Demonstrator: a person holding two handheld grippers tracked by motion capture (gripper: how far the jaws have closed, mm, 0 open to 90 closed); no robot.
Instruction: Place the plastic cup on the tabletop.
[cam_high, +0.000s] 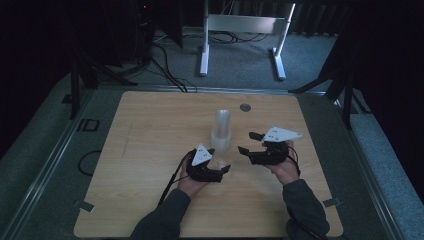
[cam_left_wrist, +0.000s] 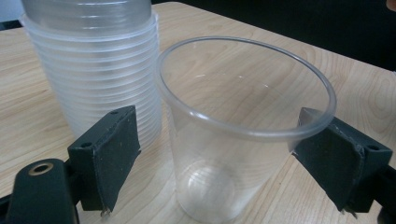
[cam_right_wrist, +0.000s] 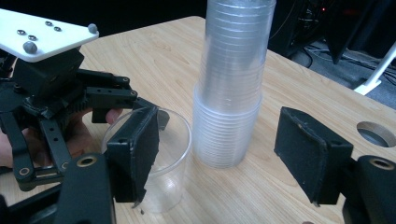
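A single clear cup (cam_left_wrist: 233, 135) stands upright on the desk (cam_high: 150, 150), mouth up, just beside the tall stack of cups (cam_high: 221, 130), which also stands straight up. The left gripper (cam_high: 212, 167) has its jaws spread wide on both sides of the cup, one touching its rim. The right gripper (cam_high: 250, 142) is near the stack, jaws spread and holding nothing. The desk's far and left parts have lots of room.

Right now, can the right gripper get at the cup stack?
Probably yes. The right gripper has its jaws open and faces the cup stack with bare table between; the single cup and the left gripper sit off to one side.
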